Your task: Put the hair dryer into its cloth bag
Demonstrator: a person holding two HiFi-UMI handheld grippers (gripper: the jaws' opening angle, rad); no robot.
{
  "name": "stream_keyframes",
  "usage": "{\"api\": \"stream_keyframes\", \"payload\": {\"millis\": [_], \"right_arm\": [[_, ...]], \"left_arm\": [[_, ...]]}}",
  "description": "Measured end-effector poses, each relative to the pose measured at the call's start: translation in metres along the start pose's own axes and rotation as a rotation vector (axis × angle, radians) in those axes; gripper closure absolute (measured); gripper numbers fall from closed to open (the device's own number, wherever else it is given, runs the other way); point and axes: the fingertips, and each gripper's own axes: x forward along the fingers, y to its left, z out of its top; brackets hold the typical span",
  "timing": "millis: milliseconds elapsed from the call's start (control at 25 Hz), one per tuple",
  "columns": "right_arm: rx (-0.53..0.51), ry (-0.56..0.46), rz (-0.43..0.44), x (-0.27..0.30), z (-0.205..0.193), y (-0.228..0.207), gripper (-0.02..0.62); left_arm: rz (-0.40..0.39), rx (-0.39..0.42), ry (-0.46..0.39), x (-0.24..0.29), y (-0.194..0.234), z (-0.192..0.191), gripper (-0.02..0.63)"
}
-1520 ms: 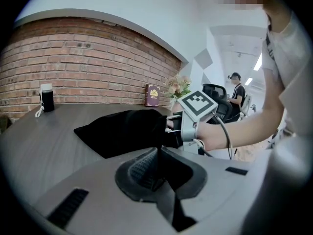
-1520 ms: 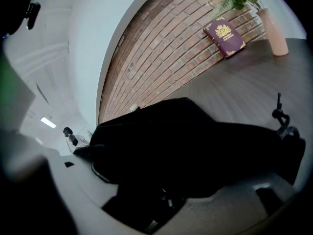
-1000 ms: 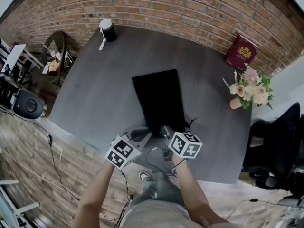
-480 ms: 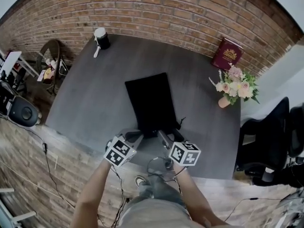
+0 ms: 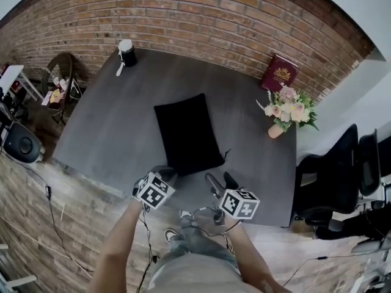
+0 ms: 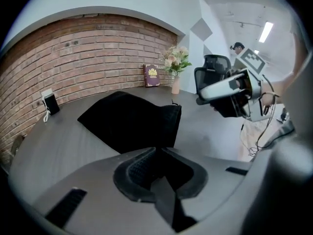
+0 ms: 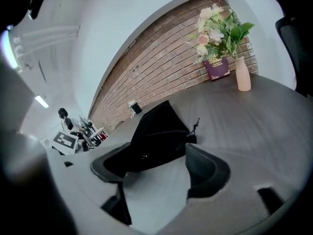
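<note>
No hair dryer in the open in any view, so probably already sits inside the black cloth bag (image 5: 186,133), lying plump on the dark table (image 5: 110,121) just ahead of the left gripper (image 5: 166,174) and ahead and to the left of the right gripper (image 5: 220,180). Against a second ago, both now stand drawn back from the bag's mouth, the left with jaws pressed together on nothing, the right with jaws wide apart and empty. Reads as bagging done, with perhaps only the loose drawstring (image 5: 225,154) left to pull.
</note>
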Motion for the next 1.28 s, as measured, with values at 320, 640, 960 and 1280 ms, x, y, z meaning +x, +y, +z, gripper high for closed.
{"api": "stream_keyframes", "payload": {"millis": [320,640,960,1280], "right_arm": [[-0.038,-0.009,-0.030,-0.034,-0.005,-0.002,0.244],[-0.071,-0.058,-0.012,-0.058,0.008,0.011,0.248],[-0.312,-0.276,-0.073,-0.101,0.093,0.035,0.299],[-0.332,-0.587,-0.164,-0.173,0.178,0.045,0.438]], "left_arm": [[0.029,-0.043,-0.016,-0.005,-0.005,-0.007,0.560],[0.088,-0.179,-0.203,-0.055,-0.010,0.002,0.503],[0.340,-0.373,-0.596,-0.178,0.013,0.064,0.505],[0.590,-0.371,-0.827,-0.277,0.053,0.120,0.566]]}}
